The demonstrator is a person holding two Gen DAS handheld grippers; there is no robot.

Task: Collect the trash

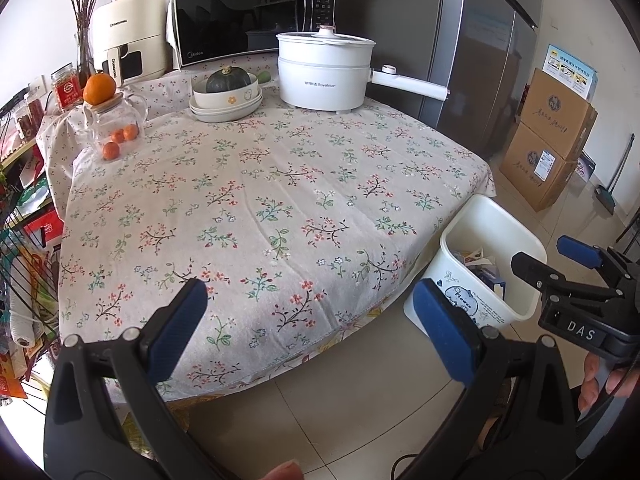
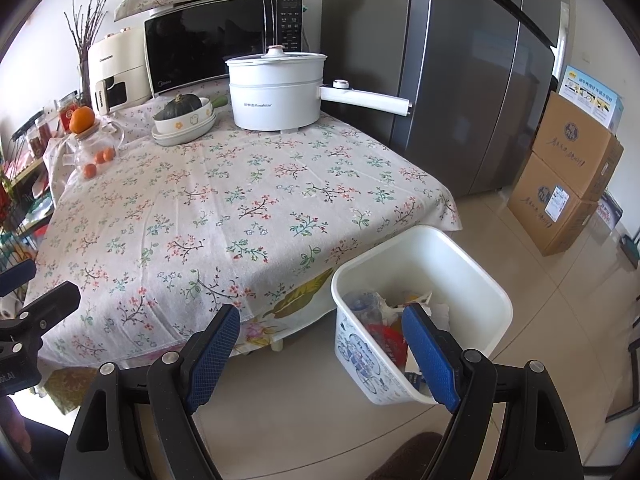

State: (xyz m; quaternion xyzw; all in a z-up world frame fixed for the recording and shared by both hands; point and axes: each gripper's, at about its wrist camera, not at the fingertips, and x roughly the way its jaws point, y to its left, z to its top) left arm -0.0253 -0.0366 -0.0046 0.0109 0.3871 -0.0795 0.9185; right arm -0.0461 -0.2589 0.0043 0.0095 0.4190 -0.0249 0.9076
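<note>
floral tablecloth point(image 1: 260, 208), white bin point(image 2: 472, 280) (blue print)

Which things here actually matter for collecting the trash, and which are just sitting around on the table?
For the job:
- white bin on the floor by the table corner
- trash already inside it
- left tongs and right tongs, both open and empty

Just lying about:
- electric pot
- pumpkin in a bowl
- glass teapot with oranges
- microwave
- cardboard boxes
</note>
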